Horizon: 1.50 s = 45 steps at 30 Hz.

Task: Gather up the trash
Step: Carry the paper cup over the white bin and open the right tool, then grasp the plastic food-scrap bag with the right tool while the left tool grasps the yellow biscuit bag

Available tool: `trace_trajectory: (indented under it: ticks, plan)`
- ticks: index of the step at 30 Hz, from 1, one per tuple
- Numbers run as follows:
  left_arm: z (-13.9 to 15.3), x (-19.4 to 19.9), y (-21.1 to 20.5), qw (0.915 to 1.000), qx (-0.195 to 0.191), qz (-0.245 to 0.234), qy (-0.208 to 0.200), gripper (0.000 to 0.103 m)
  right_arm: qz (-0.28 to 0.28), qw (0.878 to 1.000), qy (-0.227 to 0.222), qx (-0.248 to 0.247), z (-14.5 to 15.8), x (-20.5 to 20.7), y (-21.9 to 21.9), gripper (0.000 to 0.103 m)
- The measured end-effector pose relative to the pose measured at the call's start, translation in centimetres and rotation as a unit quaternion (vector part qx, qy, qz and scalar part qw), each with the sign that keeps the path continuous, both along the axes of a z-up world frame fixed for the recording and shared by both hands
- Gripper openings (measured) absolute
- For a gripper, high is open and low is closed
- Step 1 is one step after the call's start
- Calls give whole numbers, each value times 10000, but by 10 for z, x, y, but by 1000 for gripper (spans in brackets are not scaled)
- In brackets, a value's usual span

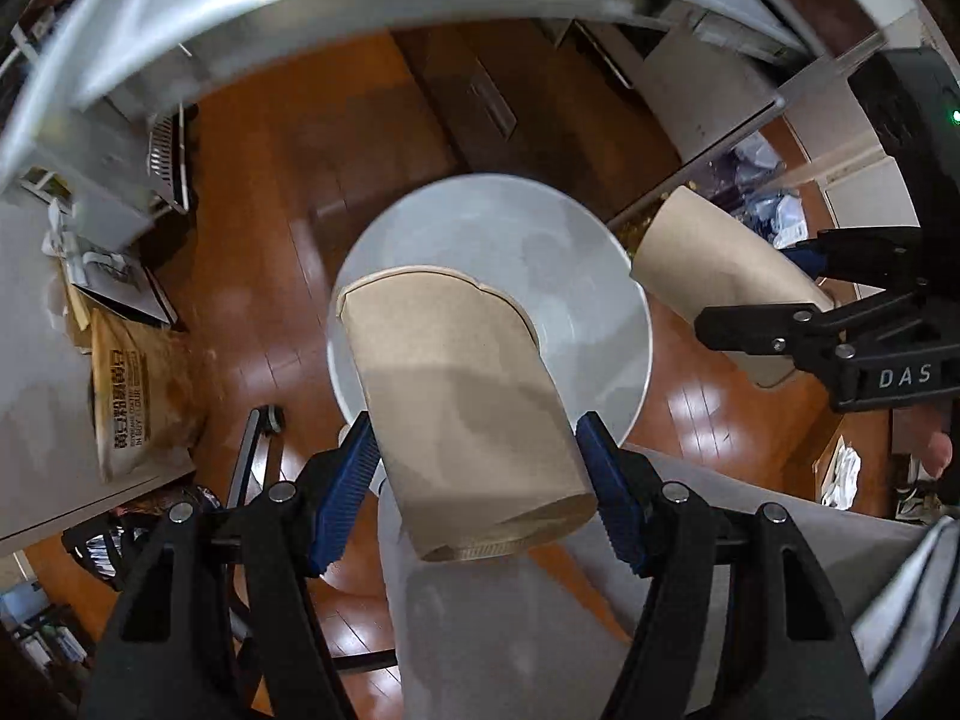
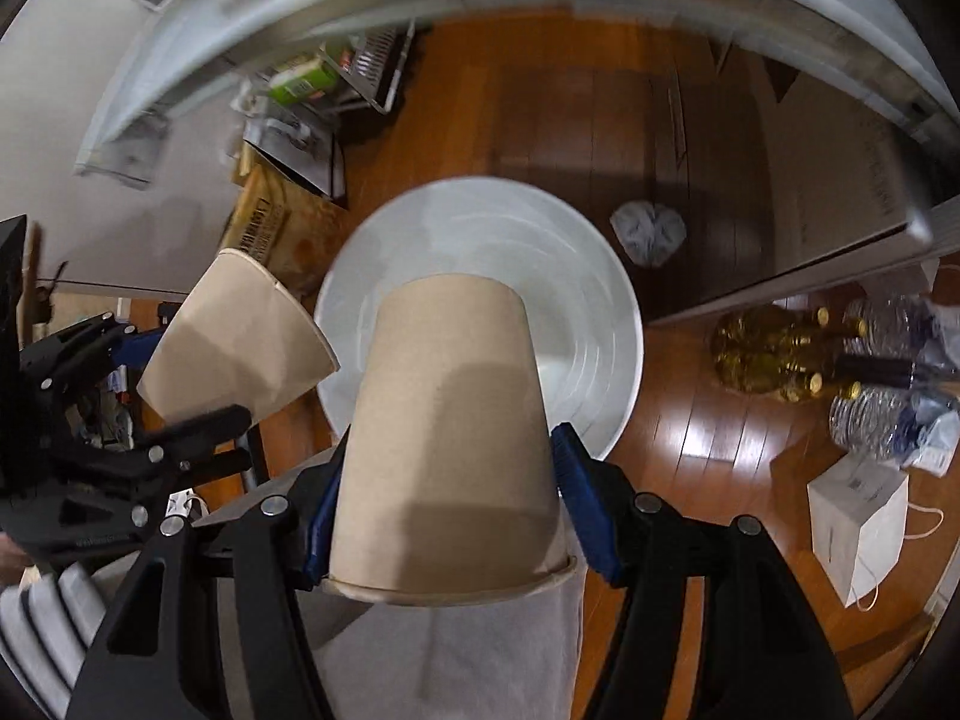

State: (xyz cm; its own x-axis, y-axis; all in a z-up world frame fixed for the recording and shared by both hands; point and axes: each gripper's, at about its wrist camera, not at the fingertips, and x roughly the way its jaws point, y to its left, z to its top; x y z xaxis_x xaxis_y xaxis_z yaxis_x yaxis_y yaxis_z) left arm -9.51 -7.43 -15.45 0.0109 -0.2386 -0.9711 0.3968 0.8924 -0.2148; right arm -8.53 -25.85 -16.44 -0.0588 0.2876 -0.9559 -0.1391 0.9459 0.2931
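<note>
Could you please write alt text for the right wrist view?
The right gripper holds a brown paper cup above a white bin on the wooden floor. The left gripper holds a second cup beside it.

Both fisheye views are fairly dim and warm, with white glare patches on the glossy wooden floor, strong bending and motion smear along the upper edges, perhaps overhead light, and dark corners.

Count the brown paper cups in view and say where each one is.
2. One brown paper cup is clamped in the left tongs, the other brown paper cup in the right tongs, both above the white round bin.
</note>
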Motion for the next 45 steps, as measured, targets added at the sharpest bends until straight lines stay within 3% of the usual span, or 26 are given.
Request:
trace_trajectory:
  ticks: [6, 11, 12, 13, 14, 17, 23, 28, 35, 40, 45]
  plan:
    - [-23, 9, -3, 9996, 175, -142, 175, 68, -332, 9991, 252, 16, -27, 9, 0, 61]
    - [-30, 14, -4, 9995, 102, -126, 281, 69, -348, 9989, 270, -143, -29, 12, 1, 63]
    - [-30, 15, -3, 9994, 56, -120, 325, 78, -374, 9988, 268, -161, -28, 12, 0, 63]
    - [-29, 16, -3, 9993, 16, -107, 364, 85, -407, 9986, 291, -166, -27, 13, -1, 72]
    - [-27, 16, -3, 9993, -13, -83, 364, 87, -444, 9985, 276, -178, -26, 13, -3, 80]
    - [-21, 16, -1, 9996, 40, -52, 291, 92, -477, 9986, 166, -167, -20, 12, -9, 81]
    - [-4, 17, 8, 9997, 0, 186, 174, 92, -399, 9986, -251, -259, 12, 8, -13, 81]
    - [35, 13, 18, 9989, -126, 373, -271, 92, -221, 9934, -1033, -448, 64, 3, -12, 86]
    - [104, 19, 33, 9887, -216, 774, -1269, 92, -271, 9707, -2320, -563, 142, 12, -9, 98]
    - [144, 44, 52, 9712, -262, 1305, -1975, 99, -493, 9617, -2692, -181, 174, 38, -5, 98]
    - [160, 81, 70, 9562, 15, 1599, -2452, 99, -559, 9634, -2621, -78, 171, 64, 14, 98]
